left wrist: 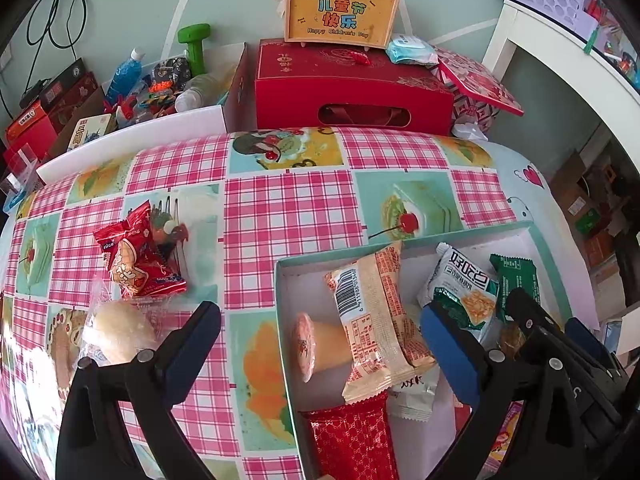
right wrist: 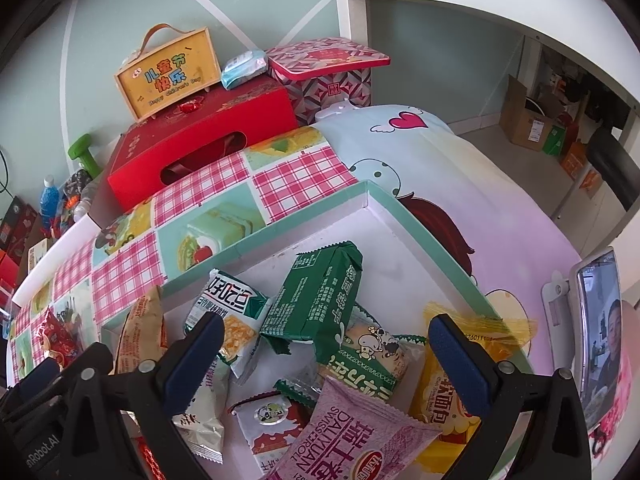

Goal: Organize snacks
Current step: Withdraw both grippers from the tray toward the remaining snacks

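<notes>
The snack box, a shallow teal-rimmed tray with a white floor, sits on the surface, which is covered by a pink plaid cloth with dessert prints. All positions below are given relative to this box.

Inside the box:
- A green packet lies near the middle, tilted over a white-and-green cracker packet.
- A purple Swiss-roll packet lies at the near edge, beside a yellow bread packet.
- A beige packet with a barcode lies at the left end, partly over a small jelly cup resting on its side. A red patterned packet lies nearer the camera.

Outside the box:
- To the left, on the cloth, lie a red snack packet and a clear-wrapped pale bun, close together.
- Behind the box stands a large red gift box with a yellow handled case on top.

Left tongs: spread wide, holding nothing. They straddle the left wall of the box, with 1 finger over the cloth near the bun and the other over the box contents.

Right tongs: spread wide, holding nothing. They hover over the packets inside the box; contact with any packet cannot be confirmed.
</notes>
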Demonstrator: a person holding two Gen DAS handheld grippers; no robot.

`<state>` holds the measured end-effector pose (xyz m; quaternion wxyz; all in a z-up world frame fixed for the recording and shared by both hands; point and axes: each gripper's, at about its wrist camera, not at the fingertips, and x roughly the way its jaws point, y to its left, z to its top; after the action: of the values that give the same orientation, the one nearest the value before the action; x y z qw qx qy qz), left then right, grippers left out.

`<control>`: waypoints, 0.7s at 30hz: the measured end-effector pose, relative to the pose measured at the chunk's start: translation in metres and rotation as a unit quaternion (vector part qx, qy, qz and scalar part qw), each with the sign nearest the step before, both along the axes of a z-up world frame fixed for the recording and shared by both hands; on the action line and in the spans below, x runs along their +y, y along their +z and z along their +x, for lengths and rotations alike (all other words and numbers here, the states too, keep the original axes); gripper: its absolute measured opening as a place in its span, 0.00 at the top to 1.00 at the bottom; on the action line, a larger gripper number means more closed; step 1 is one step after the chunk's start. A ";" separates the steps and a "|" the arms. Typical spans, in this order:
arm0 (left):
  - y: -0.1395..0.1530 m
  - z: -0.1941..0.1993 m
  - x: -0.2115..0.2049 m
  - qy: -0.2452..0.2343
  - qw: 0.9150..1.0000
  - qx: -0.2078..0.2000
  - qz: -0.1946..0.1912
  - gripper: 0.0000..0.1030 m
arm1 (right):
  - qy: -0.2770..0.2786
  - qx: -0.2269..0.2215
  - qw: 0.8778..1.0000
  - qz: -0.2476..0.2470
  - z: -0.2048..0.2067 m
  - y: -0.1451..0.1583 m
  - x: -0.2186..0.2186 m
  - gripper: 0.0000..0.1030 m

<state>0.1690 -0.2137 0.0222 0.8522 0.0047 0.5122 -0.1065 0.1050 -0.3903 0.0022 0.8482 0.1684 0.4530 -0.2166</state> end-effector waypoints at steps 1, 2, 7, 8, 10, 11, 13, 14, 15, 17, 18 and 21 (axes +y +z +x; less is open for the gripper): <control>-0.001 0.000 0.000 -0.002 1.000 0.002 0.003 0.03 | 0.001 0.000 1.000 0.001 0.000 0.001 0.001 0.00; -0.001 0.000 0.001 -0.002 1.000 0.004 0.005 0.03 | 0.001 0.000 1.000 0.002 0.000 0.001 0.002 0.00; -0.002 -0.002 0.010 0.003 1.000 0.018 0.004 0.03 | 0.013 0.006 1.000 0.007 -0.001 0.003 0.011 0.00; -0.001 -0.003 0.014 0.005 1.000 0.019 0.003 0.03 | 0.014 0.005 1.000 0.010 -0.001 0.003 0.013 0.00; 0.001 -0.004 0.020 0.009 1.000 0.020 0.002 0.03 | 0.015 0.008 1.000 0.019 -0.002 0.001 0.018 0.00; 0.002 -0.005 0.023 0.011 1.000 0.020 0.002 0.03 | 0.017 0.009 1.000 0.023 -0.002 0.000 0.021 0.00; 0.002 -0.007 0.031 0.014 1.000 0.023 0.000 0.03 | 0.024 0.012 0.999 0.026 -0.001 -0.001 0.027 0.00; 0.003 -0.007 0.034 0.015 1.000 0.024 0.000 0.03 | 0.028 0.013 0.999 0.023 0.000 0.000 0.031 0.00; 0.003 -0.008 0.037 0.016 1.000 0.023 0.000 0.03 | 0.031 0.014 0.999 0.019 0.000 0.001 0.035 0.00; 0.004 -0.010 0.047 0.020 1.000 0.024 0.001 0.03 | 0.041 0.015 0.999 0.010 0.002 0.003 0.045 0.00; 0.004 -0.010 0.051 0.022 0.999 0.024 0.001 0.03 | 0.044 0.014 0.999 0.009 0.002 0.004 0.048 0.00; 0.004 -0.011 0.067 0.032 0.999 0.026 0.001 0.03 | 0.061 0.012 0.998 0.006 0.003 0.006 0.064 0.00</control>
<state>0.1576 -0.1464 0.0263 0.8417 -0.0136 0.5339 -0.0790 0.1084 -0.3266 0.0083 0.8531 0.1432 0.4744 -0.1635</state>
